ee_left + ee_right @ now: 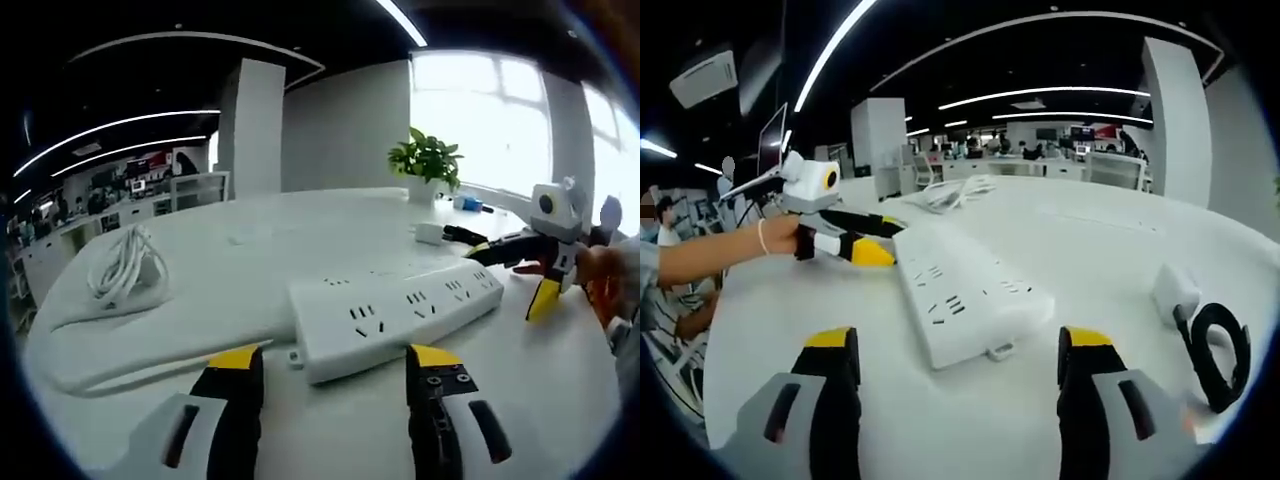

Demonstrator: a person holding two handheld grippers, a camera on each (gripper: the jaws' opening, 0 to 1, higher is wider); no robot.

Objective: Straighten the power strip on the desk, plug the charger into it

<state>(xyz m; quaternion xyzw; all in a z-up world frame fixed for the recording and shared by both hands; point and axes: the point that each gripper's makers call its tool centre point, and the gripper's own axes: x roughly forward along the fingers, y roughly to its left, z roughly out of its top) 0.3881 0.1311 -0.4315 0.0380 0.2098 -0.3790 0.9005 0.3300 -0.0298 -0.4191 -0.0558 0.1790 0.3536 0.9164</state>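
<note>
Grippers (334, 365) (967, 345) both agape — power strip (395, 310) between | charger (1175, 288) cable partly cropped

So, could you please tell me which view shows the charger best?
The right gripper view: the white charger lies near on the desk with its coiled black cable in plain sight. In the left gripper view the charger is a small white block far off, behind the power strip.

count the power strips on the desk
1: a white power strip lies flat on the desk, between the open left gripper and the open right gripper. More could be outside these views.
</note>
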